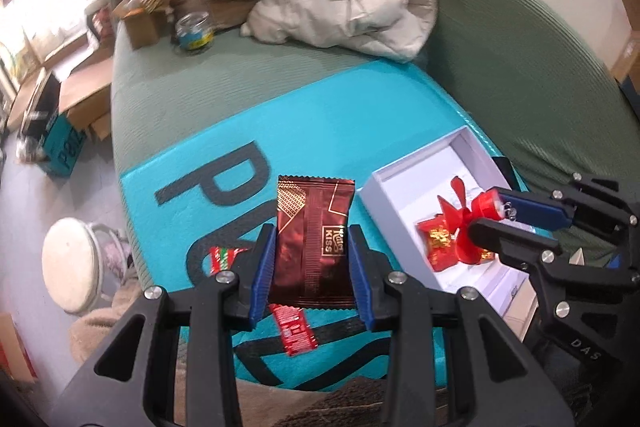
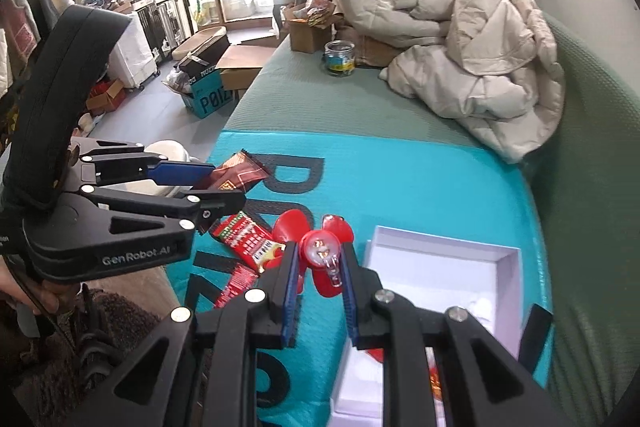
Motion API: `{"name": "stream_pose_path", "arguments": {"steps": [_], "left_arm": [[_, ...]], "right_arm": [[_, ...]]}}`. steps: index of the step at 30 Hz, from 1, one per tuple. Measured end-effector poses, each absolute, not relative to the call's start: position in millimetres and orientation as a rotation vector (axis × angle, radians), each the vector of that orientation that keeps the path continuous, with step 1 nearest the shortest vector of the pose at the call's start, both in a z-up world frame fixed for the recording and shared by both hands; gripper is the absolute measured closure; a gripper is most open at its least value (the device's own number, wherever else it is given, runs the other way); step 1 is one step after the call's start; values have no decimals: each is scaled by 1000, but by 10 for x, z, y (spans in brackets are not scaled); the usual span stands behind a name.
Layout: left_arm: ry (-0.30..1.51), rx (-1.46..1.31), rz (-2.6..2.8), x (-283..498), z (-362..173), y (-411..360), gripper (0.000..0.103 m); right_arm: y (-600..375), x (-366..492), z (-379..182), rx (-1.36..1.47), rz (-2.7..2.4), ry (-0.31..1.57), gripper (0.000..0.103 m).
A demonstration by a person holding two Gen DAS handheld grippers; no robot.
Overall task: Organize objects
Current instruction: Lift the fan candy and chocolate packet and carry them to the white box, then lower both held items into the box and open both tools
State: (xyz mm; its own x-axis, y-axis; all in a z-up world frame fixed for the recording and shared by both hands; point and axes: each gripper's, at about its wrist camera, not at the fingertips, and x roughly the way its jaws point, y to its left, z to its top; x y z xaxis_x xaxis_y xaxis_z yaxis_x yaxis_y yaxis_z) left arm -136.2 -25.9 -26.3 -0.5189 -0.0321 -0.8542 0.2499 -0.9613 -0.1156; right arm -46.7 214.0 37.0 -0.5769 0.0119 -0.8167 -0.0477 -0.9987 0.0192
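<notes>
The left gripper [image 1: 312, 259] has its jaws clamped on the long edges of a dark red foil snack packet [image 1: 314, 243], held clear above the flat turquoise cardboard box [image 1: 320, 123] that lies on the green sofa [image 1: 520, 59]. The right gripper [image 2: 320, 267] has its jaws pressed together on the hub of a small red plastic propeller fan [image 2: 320, 247], which hangs over the near corner of the open white shallow box [image 2: 508, 259].

The packet looks light, thin and crinkly; its foil is likely slick, so a pinch across the width near the middle, as here, should keep it from sliding or folding. The fan appears light but its blades look thin and breakable, so the solid hub is the safer hold. Bright red candy wrappers [image 2: 250, 247] remain on the turquoise box.
</notes>
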Motion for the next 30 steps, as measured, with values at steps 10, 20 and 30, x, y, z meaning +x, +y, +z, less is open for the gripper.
{"name": "stream_pose_path", "arguments": {"steps": [10, 20, 30], "left_arm": [[308, 1513, -2659, -1663, -85, 201, 69], [262, 1596, -2672, -1869, -70, 636, 69], [223, 1715, -2626, -2058, -283, 1035, 69]], "right_arm": [[2538, -124, 641, -1390, 2699, 86, 84], [2817, 154, 676, -1399, 2658, 96, 84], [3038, 369, 558, -1414, 2639, 130, 84]]}}
